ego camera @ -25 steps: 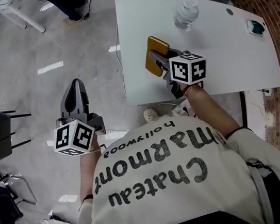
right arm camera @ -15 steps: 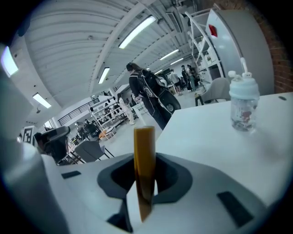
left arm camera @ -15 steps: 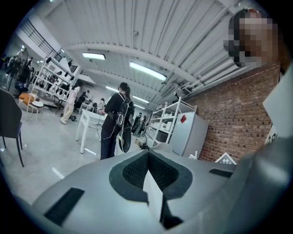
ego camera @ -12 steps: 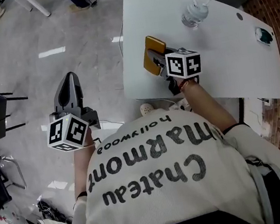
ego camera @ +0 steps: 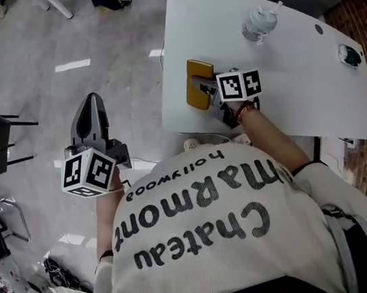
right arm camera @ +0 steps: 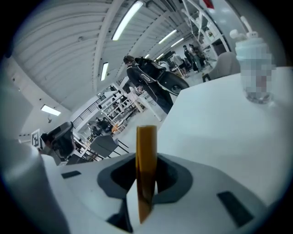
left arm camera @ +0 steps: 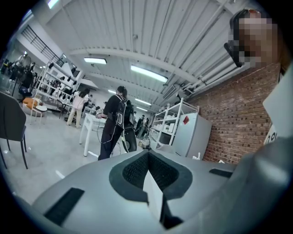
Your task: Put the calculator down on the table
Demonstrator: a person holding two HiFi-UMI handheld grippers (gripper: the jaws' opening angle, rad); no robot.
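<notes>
I've just lowered the calculator nearly onto the surface, right fingers pinching it, so release is close; left fingers pressed together, empty.

Your head camera looks steeply down over your shoulders onto the white rectangular table and pale grey polished floor. The camera on your right gripper sits close behind its jaws, facing across that same tabletop. The one on your left gripper faces level toward a white metal shelving rack.
</notes>
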